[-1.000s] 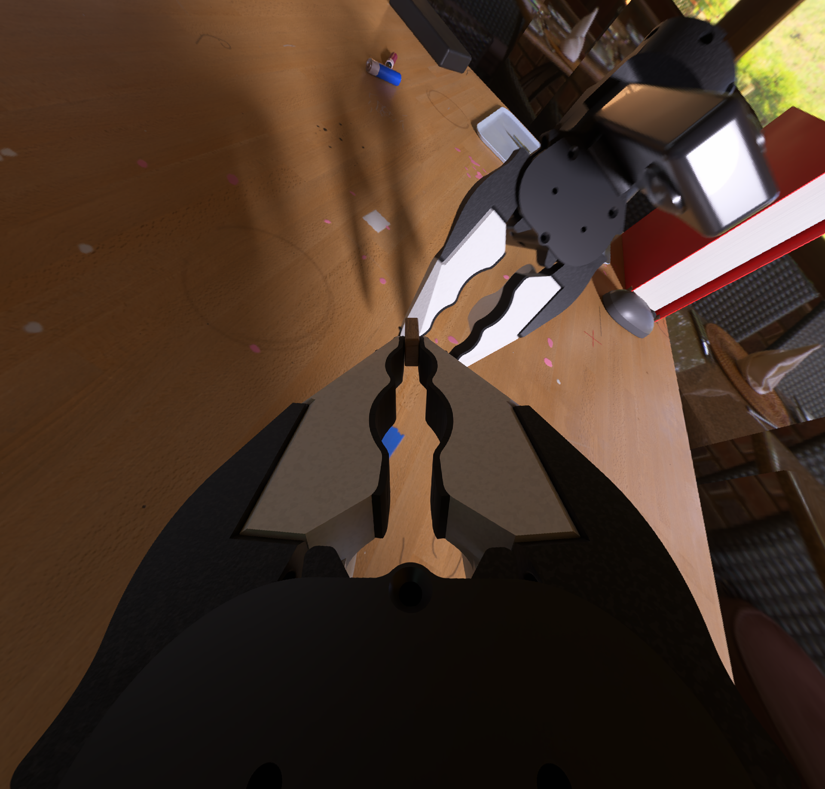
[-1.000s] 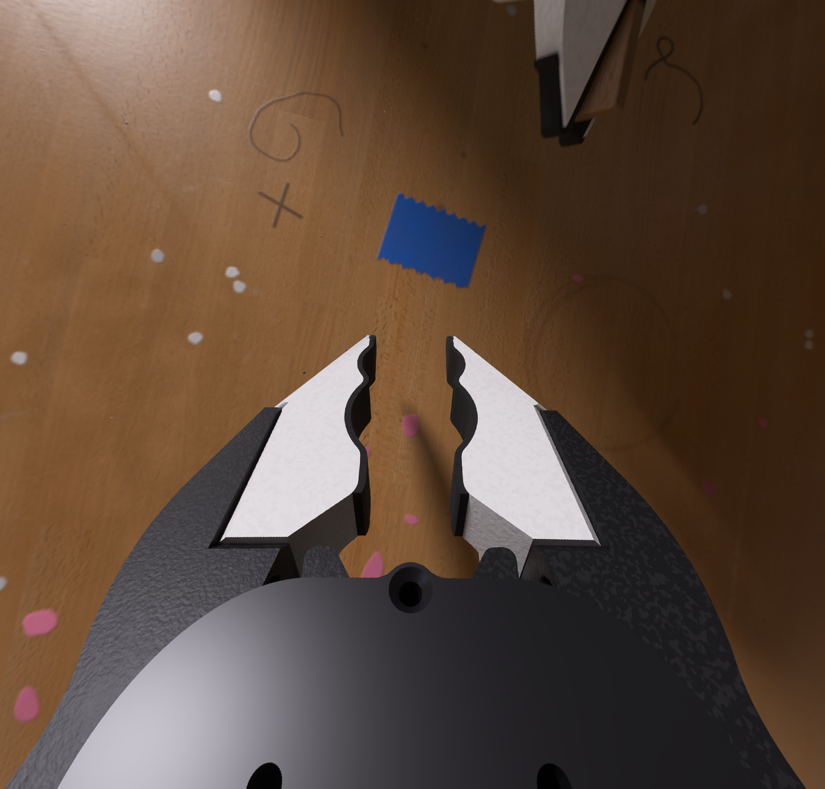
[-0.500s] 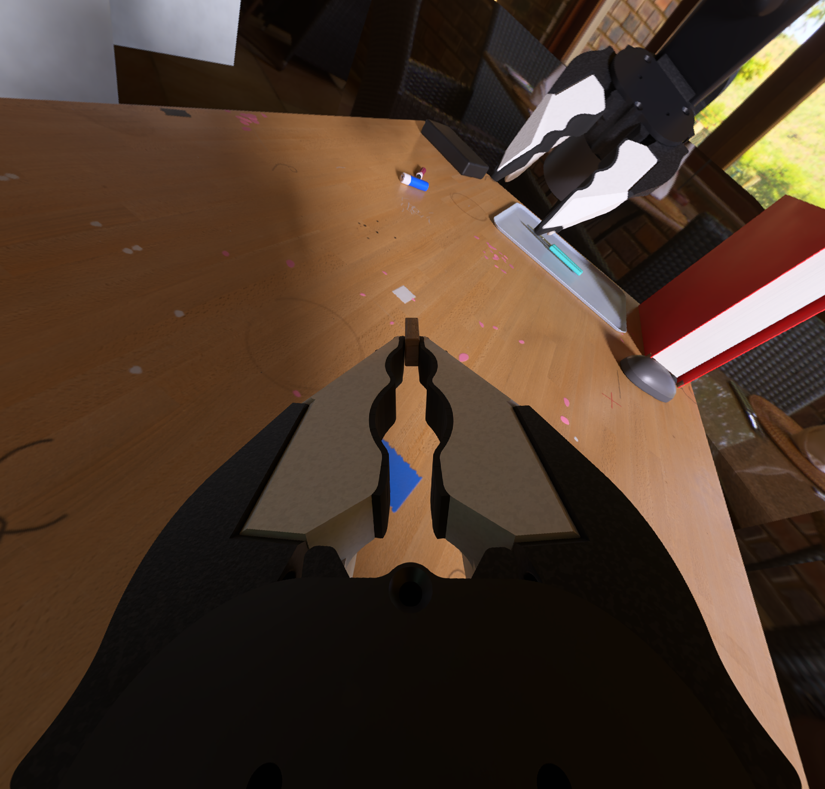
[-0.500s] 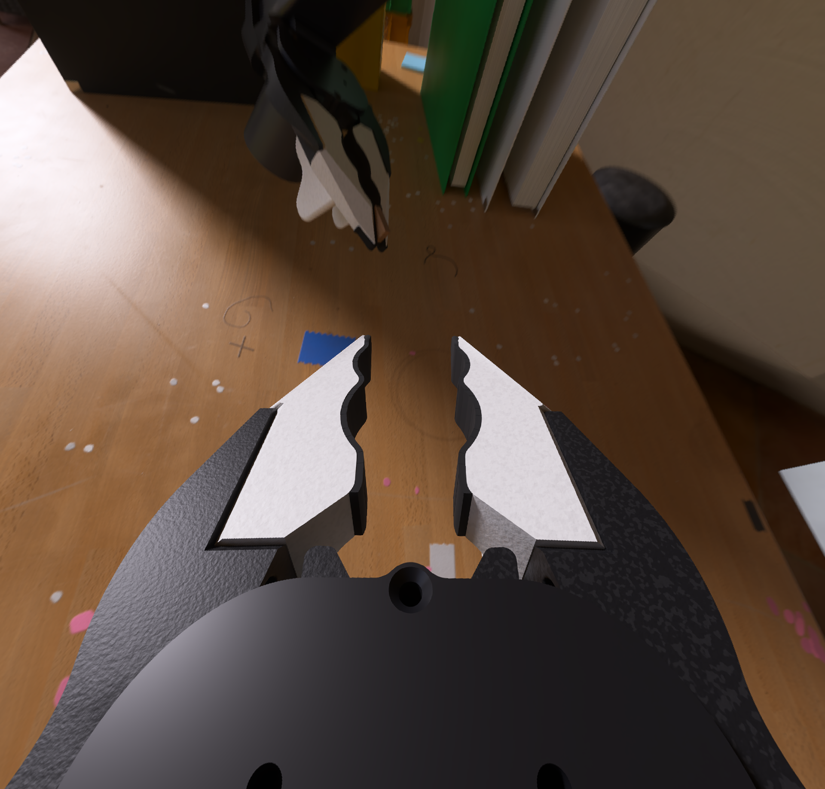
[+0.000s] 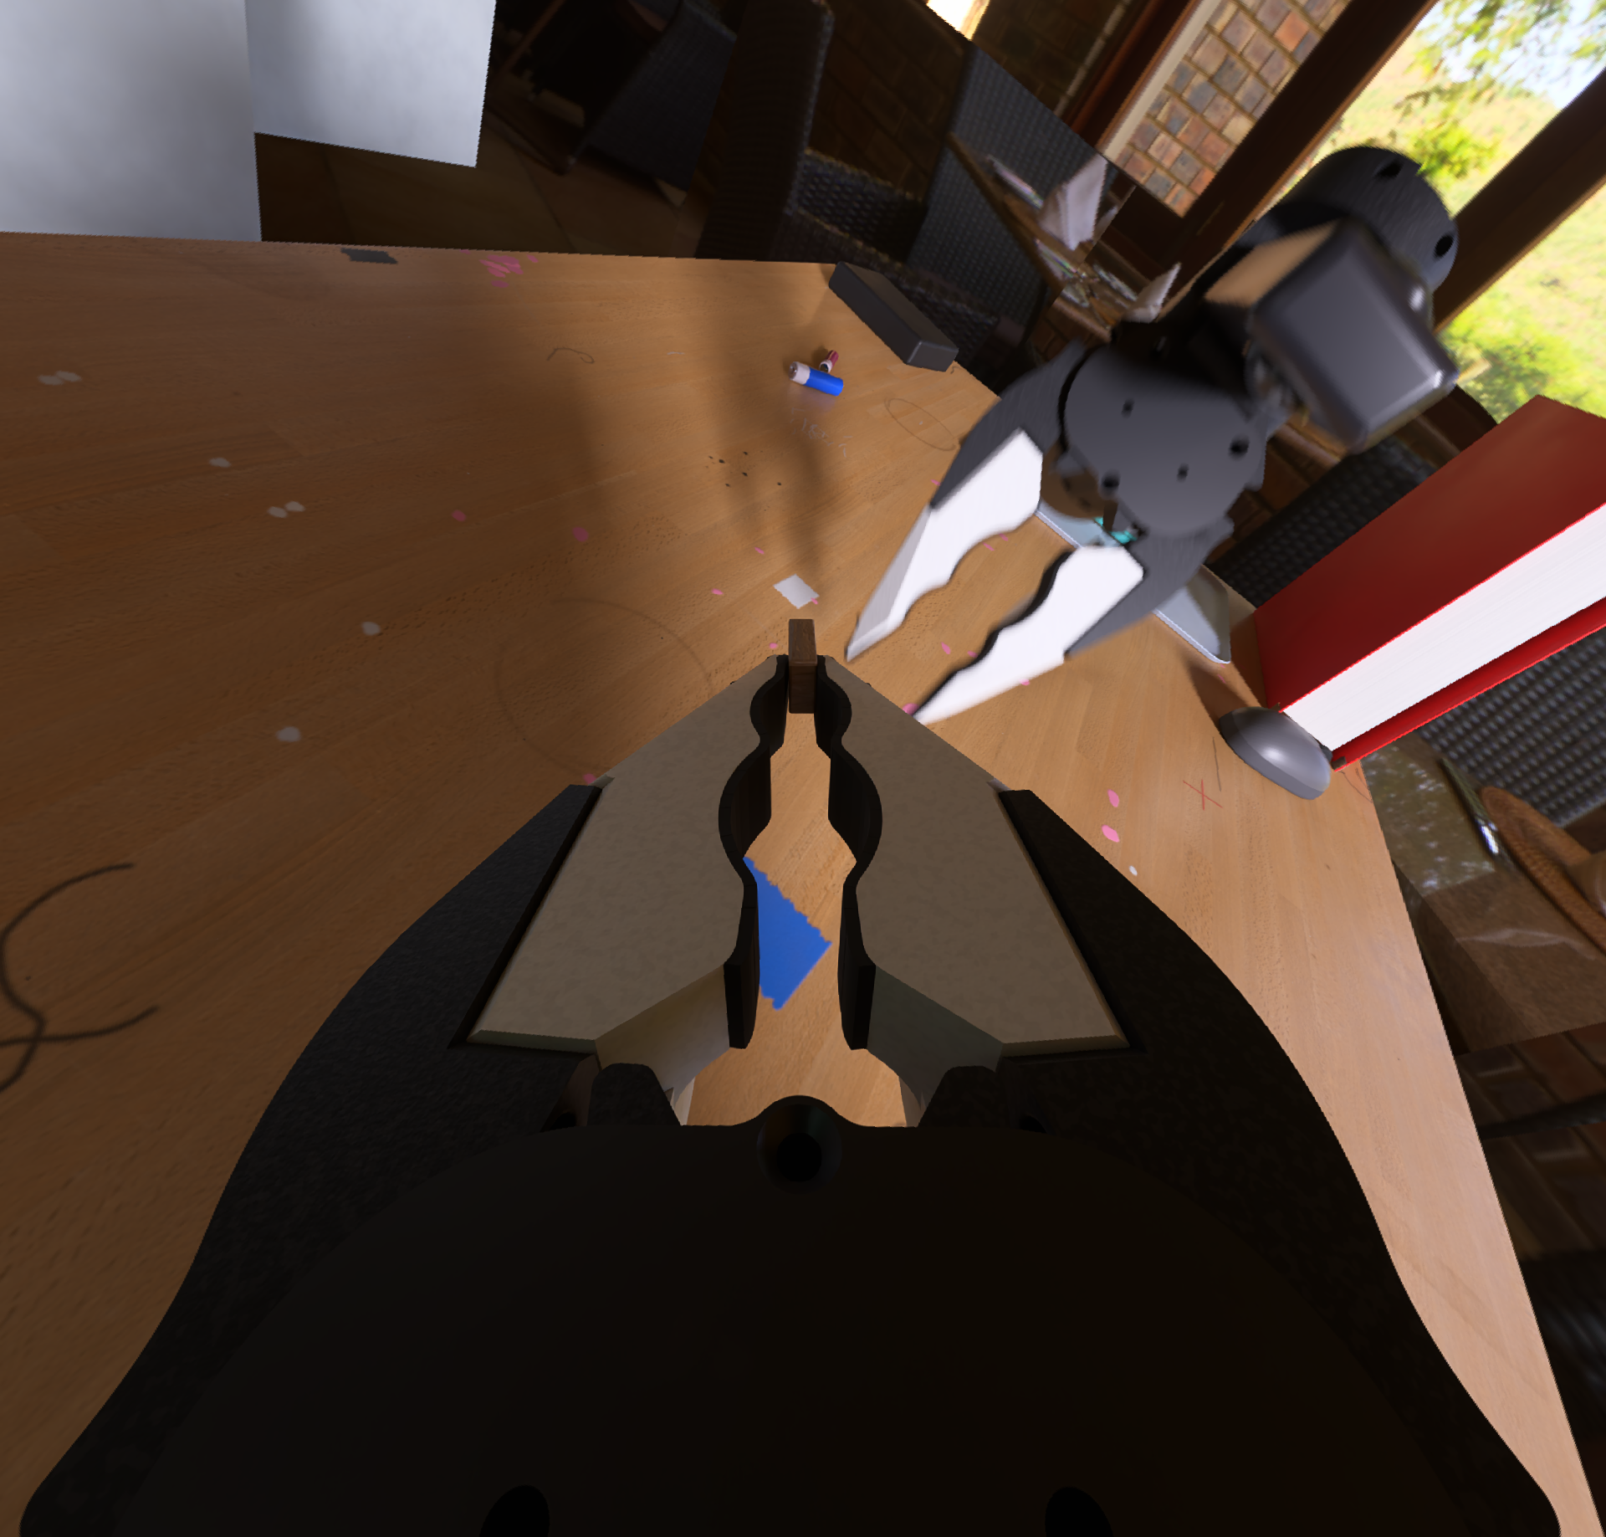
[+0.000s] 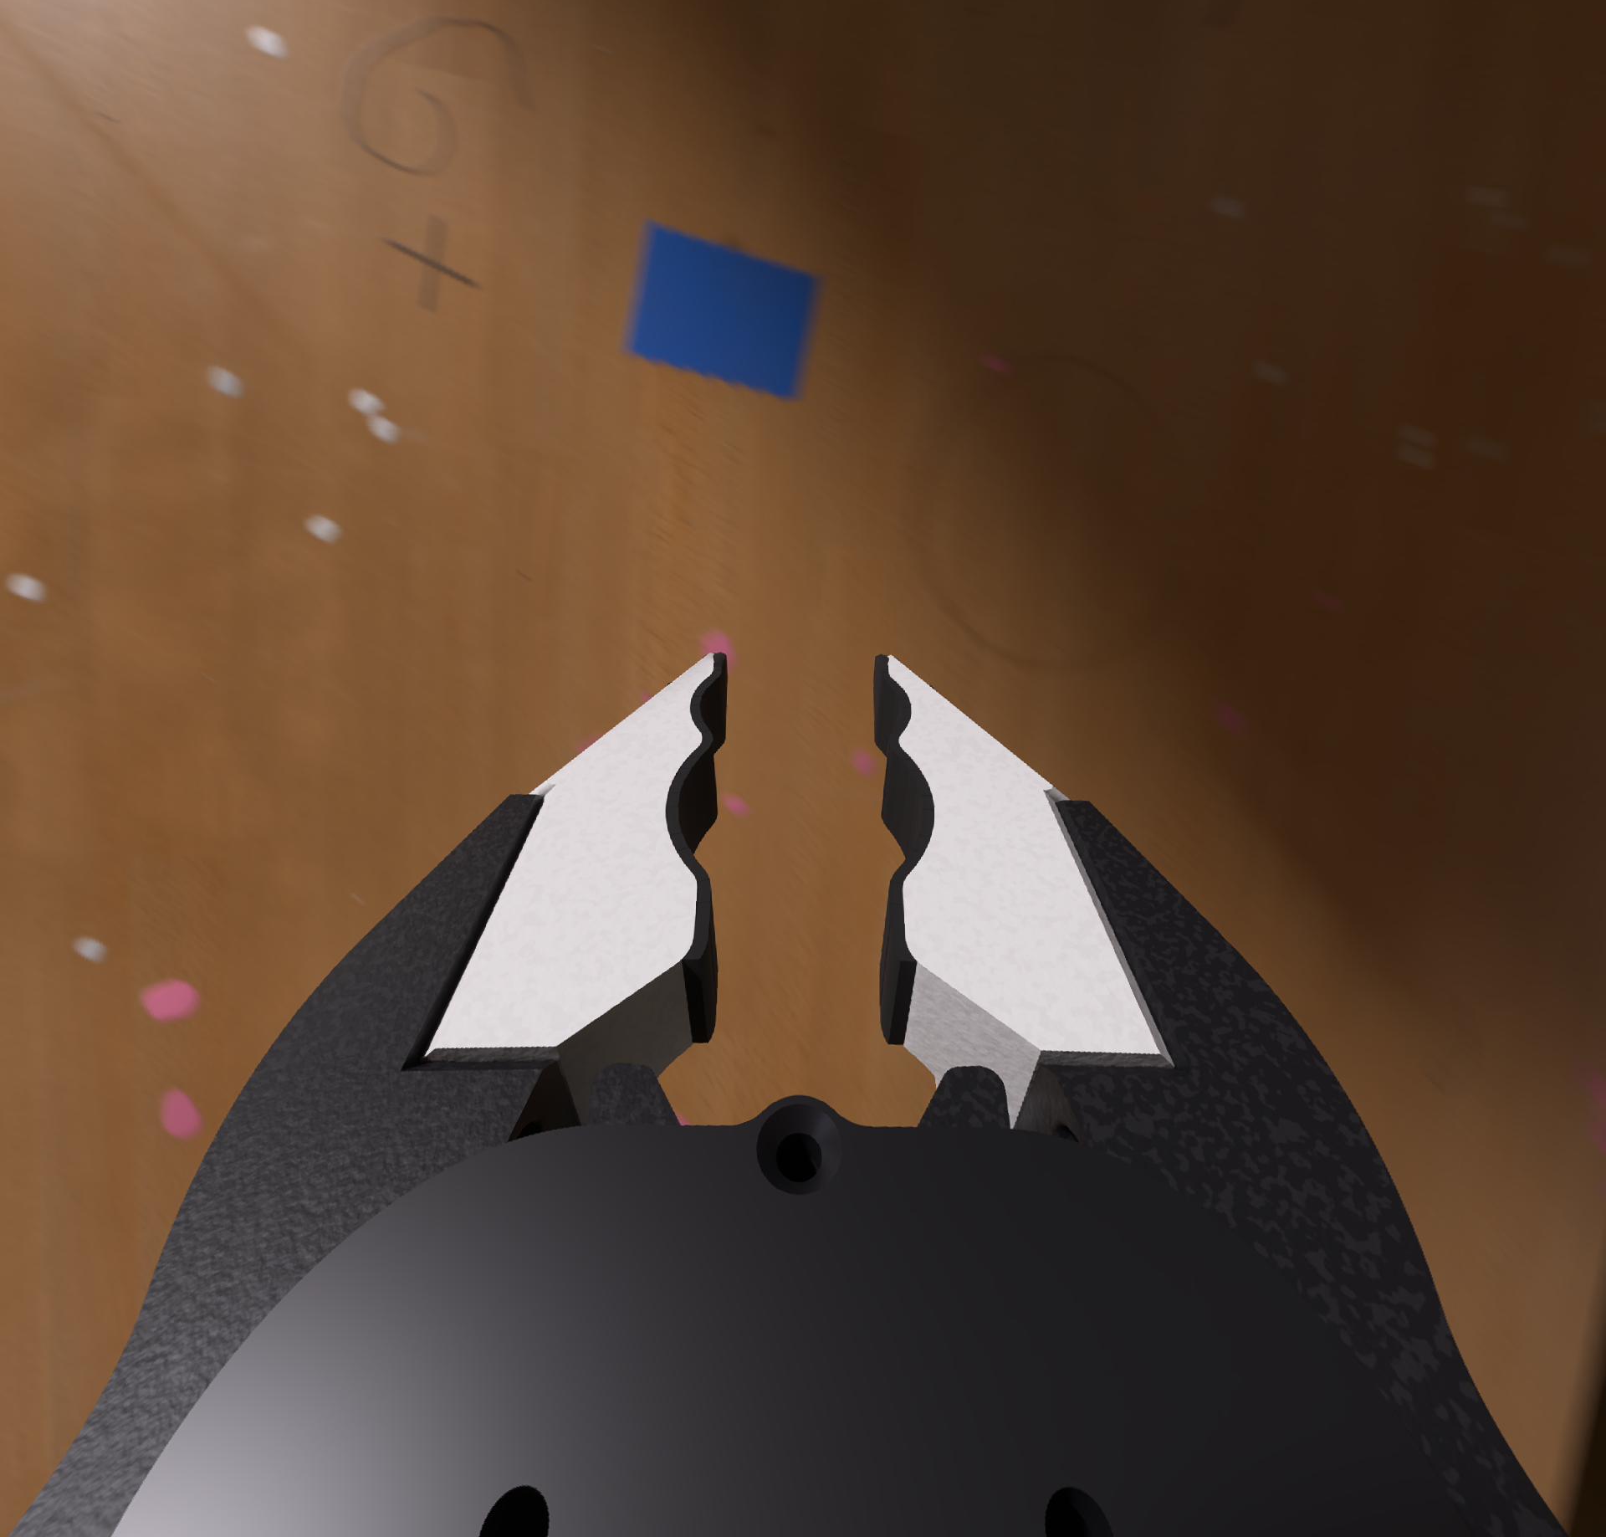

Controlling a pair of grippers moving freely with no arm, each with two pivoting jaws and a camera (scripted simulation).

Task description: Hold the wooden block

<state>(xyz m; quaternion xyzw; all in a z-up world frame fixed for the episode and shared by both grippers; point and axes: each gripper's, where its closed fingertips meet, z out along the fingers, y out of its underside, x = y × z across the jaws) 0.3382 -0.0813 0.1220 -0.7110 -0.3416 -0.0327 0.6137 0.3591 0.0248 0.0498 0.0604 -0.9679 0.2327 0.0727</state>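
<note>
My left claw pinches the wooden block at its tips above the desk; my right claw gapes empty, near a blue patch.

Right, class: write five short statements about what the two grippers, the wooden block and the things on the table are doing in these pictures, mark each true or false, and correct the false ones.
1. The left gripper is shut on the wooden block at its fingertips. True.
2. The right gripper also clamps a block. False: its jaws stand apart with nothing between them.
3. A blue patch lies flat on the table ahead of the right gripper. True.
4. The red book lies at the left edge of the left wrist view. False: it sits at the right edge.
5. A blue and white battery lies on the table, beyond the left gripper. True.
</note>
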